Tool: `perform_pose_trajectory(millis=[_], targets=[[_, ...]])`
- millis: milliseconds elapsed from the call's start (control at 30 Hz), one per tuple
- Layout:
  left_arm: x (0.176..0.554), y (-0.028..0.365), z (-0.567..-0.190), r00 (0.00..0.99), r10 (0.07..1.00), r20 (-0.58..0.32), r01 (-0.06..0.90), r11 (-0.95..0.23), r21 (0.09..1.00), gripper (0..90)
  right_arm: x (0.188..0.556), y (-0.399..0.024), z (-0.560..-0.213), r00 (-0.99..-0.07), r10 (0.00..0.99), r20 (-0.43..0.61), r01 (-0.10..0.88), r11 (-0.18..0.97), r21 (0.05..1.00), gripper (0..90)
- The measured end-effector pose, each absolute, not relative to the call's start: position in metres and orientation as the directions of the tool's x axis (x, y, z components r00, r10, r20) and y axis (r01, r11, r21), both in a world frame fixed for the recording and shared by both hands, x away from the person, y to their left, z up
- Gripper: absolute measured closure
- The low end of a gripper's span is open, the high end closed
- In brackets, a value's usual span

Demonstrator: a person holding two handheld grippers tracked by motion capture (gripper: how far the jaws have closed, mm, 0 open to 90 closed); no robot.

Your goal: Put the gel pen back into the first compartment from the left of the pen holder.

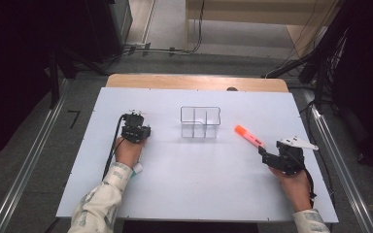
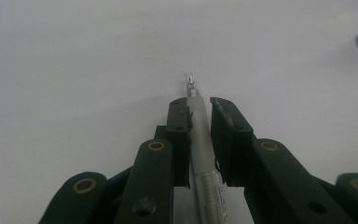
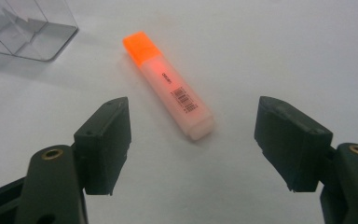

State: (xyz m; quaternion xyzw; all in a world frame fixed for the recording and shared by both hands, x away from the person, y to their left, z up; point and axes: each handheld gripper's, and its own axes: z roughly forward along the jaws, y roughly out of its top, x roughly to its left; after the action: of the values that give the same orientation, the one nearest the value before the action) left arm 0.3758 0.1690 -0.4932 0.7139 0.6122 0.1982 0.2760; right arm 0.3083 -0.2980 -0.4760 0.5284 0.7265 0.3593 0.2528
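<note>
A slim silver pen (image 2: 198, 135) with a clear tip lies lengthwise between the jaws of my left gripper (image 2: 199, 100), which are shut on its barrel against the white table. In the high view my left gripper (image 1: 135, 116) sits left of the middle. An orange highlighter (image 3: 170, 86) with a bright orange cap lies flat just ahead of my right gripper (image 3: 193, 106), whose jaws stand wide open and hold nothing. The high view shows the highlighter (image 1: 249, 136) at the right, with my right gripper (image 1: 270, 148) just behind its pale end.
A clear plastic organiser with compartments (image 1: 200, 122) stands at the table's middle, between the two grippers; its corner (image 3: 23, 32) shows at the upper left of the right gripper view. The white tabletop (image 1: 189, 179) has bare room in front. A wooden edge (image 1: 194, 81) runs along the back.
</note>
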Motion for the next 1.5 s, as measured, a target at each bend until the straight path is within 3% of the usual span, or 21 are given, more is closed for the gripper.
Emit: perform_pose_trajectory(millis=[667,1500], targets=[[0.377,0.171,-0.493,0.171,0.985,-0.035,0.756,-0.109,0.645,80.5,0.308,-0.299,-0.476,-0.315,0.949,0.012,0.583,0.183,0.792,25.7],[0.367,0.168,-0.461,0.218,0.967,-0.131,0.671,-0.051,0.74,80.7,0.308,-0.298,-0.476,-0.313,0.95,0.014,0.589,0.183,0.787,25.7]])
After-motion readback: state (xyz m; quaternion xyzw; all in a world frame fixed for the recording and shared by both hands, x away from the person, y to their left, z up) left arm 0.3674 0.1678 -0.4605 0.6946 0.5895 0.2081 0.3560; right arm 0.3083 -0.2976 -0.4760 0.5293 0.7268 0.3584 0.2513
